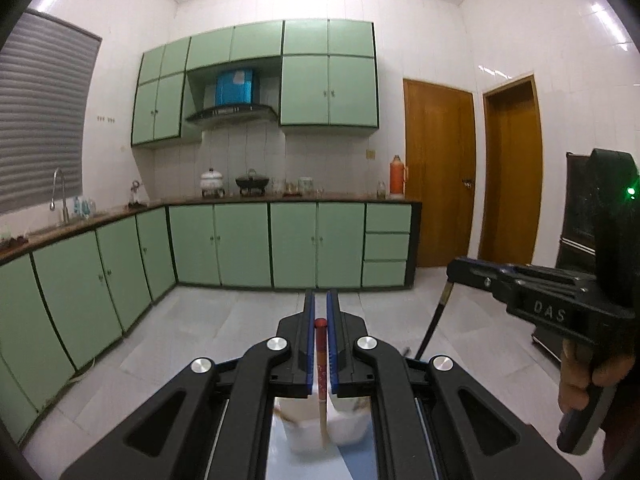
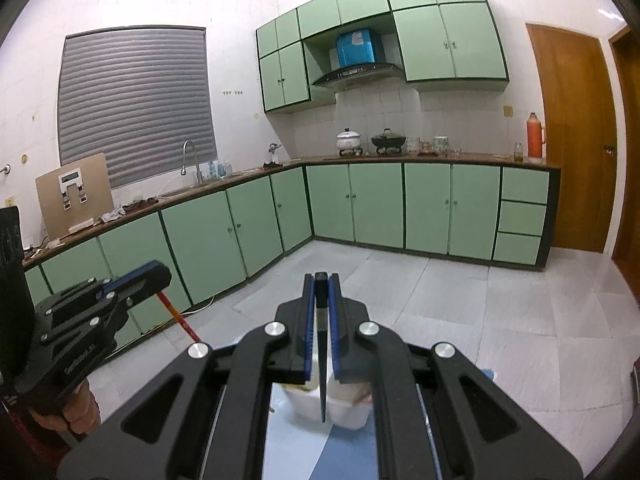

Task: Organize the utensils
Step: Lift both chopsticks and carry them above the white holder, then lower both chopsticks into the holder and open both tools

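Two handheld grippers share the kitchen scene: the left gripper [image 1: 321, 308] at lower centre and the right gripper [image 2: 321, 292], each holding one utensil, a red-tipped chopstick [image 1: 321, 360] and a black-handled utensil [image 2: 321, 344]. One white container [image 2: 340, 404] sits at the bottom of the frame. Across the room stand two wooden doors [image 1: 438, 172], two pots [image 2: 350, 138] on the stove, one orange thermos [image 2: 535, 136], one tap [image 2: 192, 160] and one shuttered window [image 2: 136, 100].
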`<state>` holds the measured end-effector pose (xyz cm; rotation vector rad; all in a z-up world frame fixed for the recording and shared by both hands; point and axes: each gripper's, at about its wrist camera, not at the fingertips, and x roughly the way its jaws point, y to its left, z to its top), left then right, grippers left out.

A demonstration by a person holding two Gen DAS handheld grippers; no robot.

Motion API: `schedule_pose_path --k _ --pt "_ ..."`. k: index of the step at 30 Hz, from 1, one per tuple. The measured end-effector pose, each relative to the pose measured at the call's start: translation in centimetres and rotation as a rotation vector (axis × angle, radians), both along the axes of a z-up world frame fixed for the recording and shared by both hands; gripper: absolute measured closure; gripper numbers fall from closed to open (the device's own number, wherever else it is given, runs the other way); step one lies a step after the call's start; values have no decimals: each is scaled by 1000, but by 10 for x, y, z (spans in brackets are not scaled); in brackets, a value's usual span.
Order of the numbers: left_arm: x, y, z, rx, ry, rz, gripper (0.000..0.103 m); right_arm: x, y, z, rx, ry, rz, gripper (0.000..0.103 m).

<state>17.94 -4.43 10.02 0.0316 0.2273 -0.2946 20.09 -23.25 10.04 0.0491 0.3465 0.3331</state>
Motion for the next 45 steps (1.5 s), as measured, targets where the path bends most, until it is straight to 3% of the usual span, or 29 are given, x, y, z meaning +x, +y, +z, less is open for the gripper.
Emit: schedule_pose_path --k 6,10,22,33,37,42,45 --pt "39 -8 9 -20 -39 13 98 38 -5 -2 -2 -2 -16 97" --pt "66 -15 -4 -9 -41 30 98 62 -5 -15 -12 8 -26 97" --pt "121 -8 -81 -1 116 63 97 108 1 -82 -7 120 -15 97" --pt "142 -1 -112 11 233 64 97 110 10 -116 -23 214 5 94" --pt "141 5 -114 -5 258 78 92 102 4 -113 -11 201 -23 78" --pt "122 17 -98 -24 214 104 70 79 -11 -96 13 135 -82 56" --pt "105 23 -90 -38 191 125 56 59 -17 -90 -10 105 -146 37"
